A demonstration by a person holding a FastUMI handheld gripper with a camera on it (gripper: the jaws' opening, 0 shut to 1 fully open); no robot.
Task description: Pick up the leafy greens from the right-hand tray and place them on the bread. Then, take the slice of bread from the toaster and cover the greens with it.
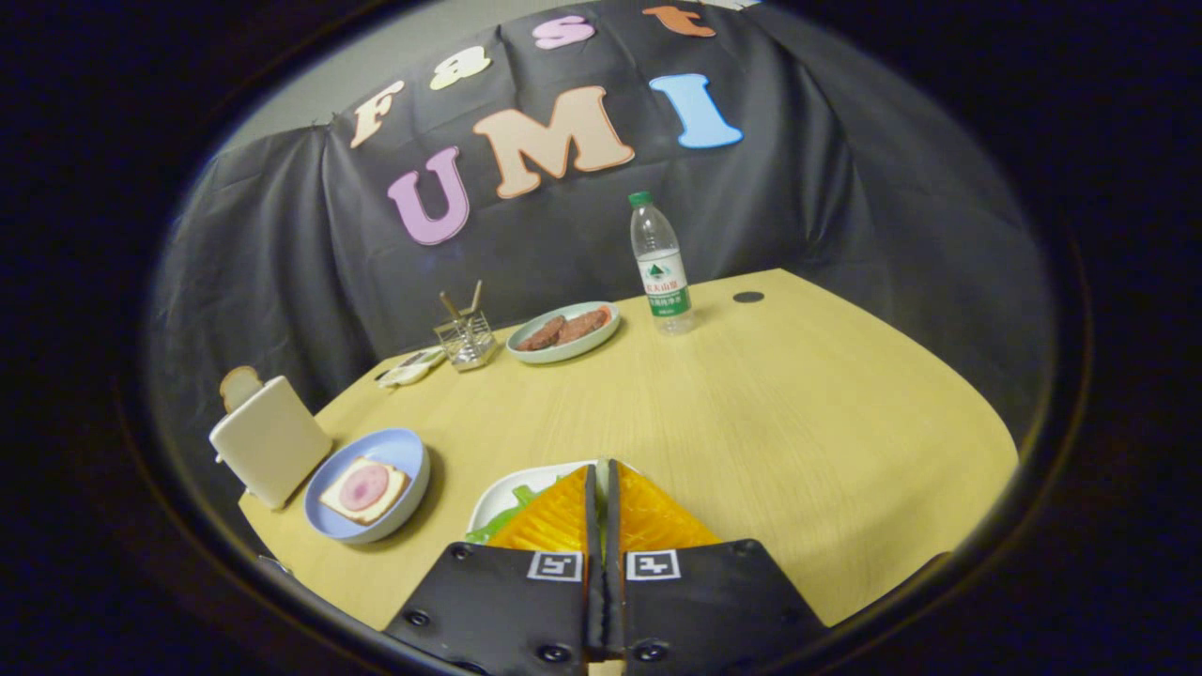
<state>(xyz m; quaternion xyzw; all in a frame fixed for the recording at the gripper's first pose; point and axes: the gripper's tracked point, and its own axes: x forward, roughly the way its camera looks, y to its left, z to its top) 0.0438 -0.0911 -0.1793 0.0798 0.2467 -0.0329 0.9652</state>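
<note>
My gripper point(601, 467) hangs over a white tray point(526, 486) at the near edge of the table. Its fingers are closed to a thin slit, and a sliver of green shows in that slit. More of the leafy greens point(500, 521) spread on the tray just left of the left finger, mostly hidden under it. Left of the tray, a blue plate point(406, 451) holds a slice of bread point(364, 489) topped with a round pink ham slice. Beyond that plate stands a cream toaster point(270, 439) with a bread slice point(239, 385) sticking out of its top.
A water bottle point(662, 268) stands at the back of the wooden table point(798, 413). To its left are a green plate with brown patties point(563, 330), a wire utensil holder point(465, 336) and a small white dish point(411, 368). A dark round cap point(748, 297) sits in the tabletop.
</note>
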